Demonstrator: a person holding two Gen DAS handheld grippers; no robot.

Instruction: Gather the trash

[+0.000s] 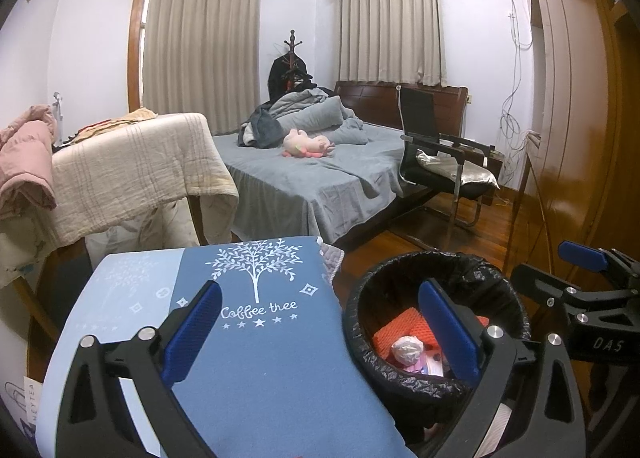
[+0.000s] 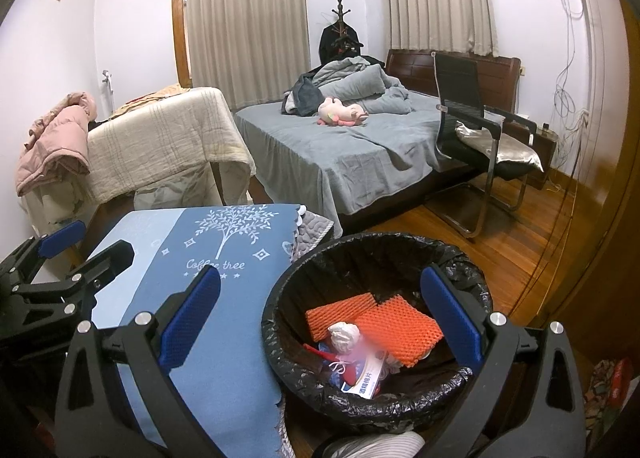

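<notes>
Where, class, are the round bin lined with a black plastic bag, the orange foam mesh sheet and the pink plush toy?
Round bin lined with a black plastic bag (image 2: 276, 338): right wrist view, left rim.
Orange foam mesh sheet (image 2: 400, 328): right wrist view, sheet's middle.
Pink plush toy (image 2: 340, 111): right wrist view, its body.

Trash bin (image 2: 460, 262), round, black-lined, stood upright on floor just right of blue-clothed bench (image 2: 224, 338). Inside bin: two orange foam mesh pieces (image 2: 400, 328), crumpled white wad (image 2: 346, 336), printed packet (image 2: 366, 378).
</notes>
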